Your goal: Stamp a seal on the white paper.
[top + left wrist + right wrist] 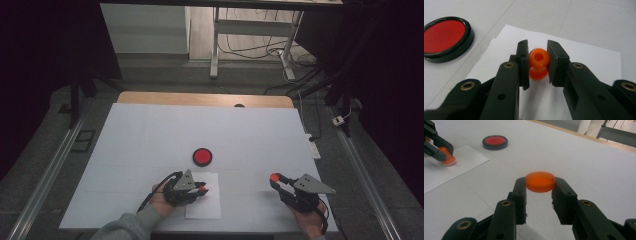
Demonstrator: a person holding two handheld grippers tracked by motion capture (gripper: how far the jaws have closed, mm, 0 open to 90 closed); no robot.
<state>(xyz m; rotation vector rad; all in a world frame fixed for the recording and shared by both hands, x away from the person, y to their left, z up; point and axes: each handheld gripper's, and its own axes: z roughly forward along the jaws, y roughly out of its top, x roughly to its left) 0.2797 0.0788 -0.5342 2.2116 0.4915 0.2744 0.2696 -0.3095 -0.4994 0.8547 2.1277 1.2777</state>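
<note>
Glossy orange plastic is being shown by the stamp point(538, 63) and cap point(540, 181); matt white paper point(579, 60) is lying beneath.

A red disc with a black rim point(202, 156) lies flat on the white table point(150, 135), near its middle. A wooden strip point(205, 99) edges the table's far side. Beyond it stand 2 white desk legs point(215, 45) on the floor, with black cables point(250, 50) trailing between them.
</note>
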